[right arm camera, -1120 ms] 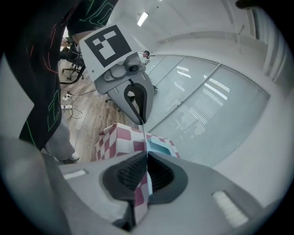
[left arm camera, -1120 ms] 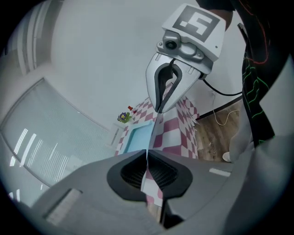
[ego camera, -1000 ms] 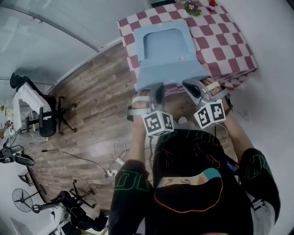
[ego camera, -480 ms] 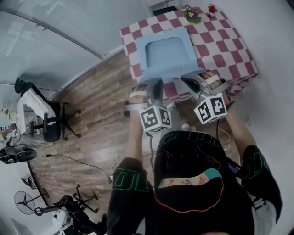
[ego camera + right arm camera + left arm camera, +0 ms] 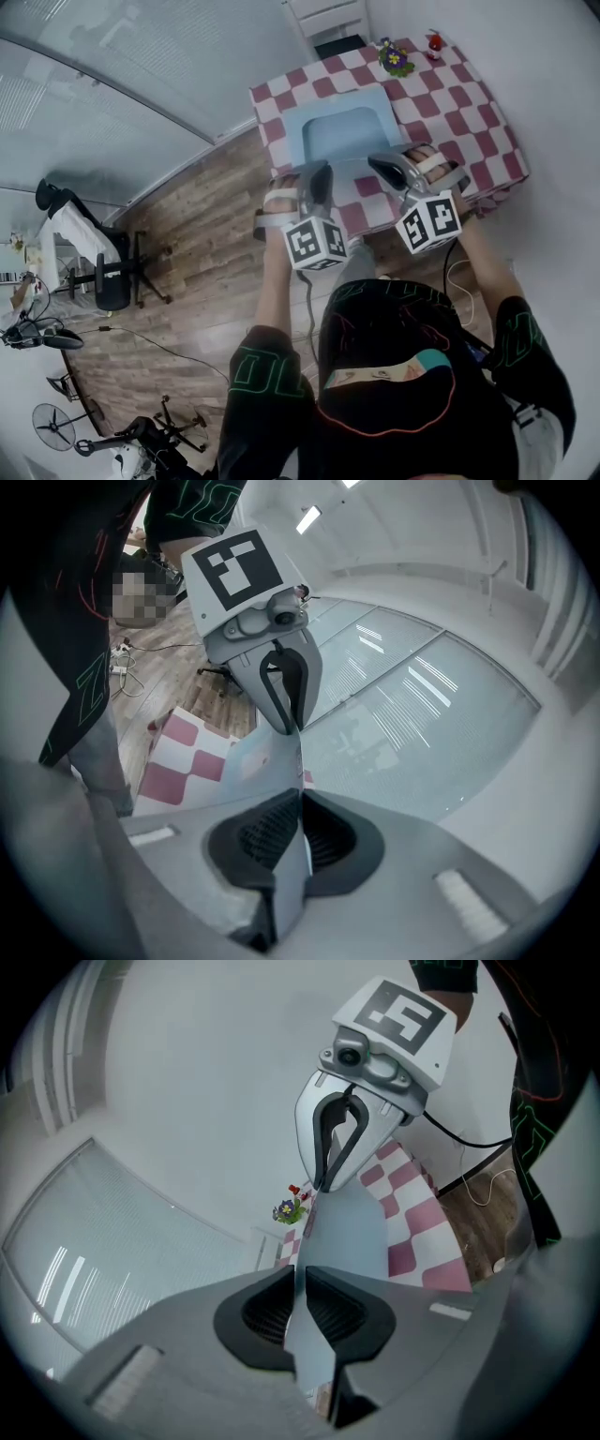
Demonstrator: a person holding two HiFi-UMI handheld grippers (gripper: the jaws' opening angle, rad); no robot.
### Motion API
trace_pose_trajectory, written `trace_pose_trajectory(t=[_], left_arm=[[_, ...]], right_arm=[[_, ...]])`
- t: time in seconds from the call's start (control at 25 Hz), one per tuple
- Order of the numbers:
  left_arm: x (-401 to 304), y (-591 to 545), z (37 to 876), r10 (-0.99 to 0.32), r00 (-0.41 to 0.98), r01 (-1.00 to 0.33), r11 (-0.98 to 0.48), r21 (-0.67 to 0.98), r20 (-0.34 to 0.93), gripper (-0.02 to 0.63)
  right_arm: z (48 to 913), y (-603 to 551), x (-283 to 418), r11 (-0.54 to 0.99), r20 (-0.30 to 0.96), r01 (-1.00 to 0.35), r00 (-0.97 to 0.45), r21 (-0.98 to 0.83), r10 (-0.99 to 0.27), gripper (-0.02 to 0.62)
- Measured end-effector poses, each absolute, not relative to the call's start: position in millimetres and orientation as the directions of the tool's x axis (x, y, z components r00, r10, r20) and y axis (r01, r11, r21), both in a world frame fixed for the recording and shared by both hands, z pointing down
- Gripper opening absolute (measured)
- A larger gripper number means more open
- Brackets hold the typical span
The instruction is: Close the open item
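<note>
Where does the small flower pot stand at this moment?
Head view: the flower pot stands near the checkered table's far edge, just left of a small red figure.

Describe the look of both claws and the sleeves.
The left claw and right claw are each a silver-grey shell with black ribbed pads and a white cube of black square markers; a black cable trails from the right claw. The sleeves are black with green line print.

Pale blue case (image 5: 349, 131), red-white checked tablecloth (image 5: 473, 108), brown plank floor (image 5: 202, 225)
</note>
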State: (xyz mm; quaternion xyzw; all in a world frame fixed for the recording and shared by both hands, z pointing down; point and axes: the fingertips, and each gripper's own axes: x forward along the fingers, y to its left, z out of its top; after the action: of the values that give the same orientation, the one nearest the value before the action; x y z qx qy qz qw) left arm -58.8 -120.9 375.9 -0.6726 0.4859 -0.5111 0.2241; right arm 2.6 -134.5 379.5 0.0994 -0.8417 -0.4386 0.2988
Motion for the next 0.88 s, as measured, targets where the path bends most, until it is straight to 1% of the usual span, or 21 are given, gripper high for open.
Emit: trace_pose_trajectory(t=[0.44,0.88], left_arm=[[-99.2,-192.7,378.5,-0.885,0.036,-0.438,-0.431,-0.789,0.464,0.055],[-136.9,-270.0,409.2,-0.850,0.118,-0.496,-0.499,-0.711,0.514,0.067]], right_arm=[[379.0,-208.6,-39.6,0.585,0.425,0.096,-0.782,0.805,-0.457,0.018],[410.0,-285.0,-77.2,0.649,0.542,0.161,-0.713,0.744,-0.444,0.023]])
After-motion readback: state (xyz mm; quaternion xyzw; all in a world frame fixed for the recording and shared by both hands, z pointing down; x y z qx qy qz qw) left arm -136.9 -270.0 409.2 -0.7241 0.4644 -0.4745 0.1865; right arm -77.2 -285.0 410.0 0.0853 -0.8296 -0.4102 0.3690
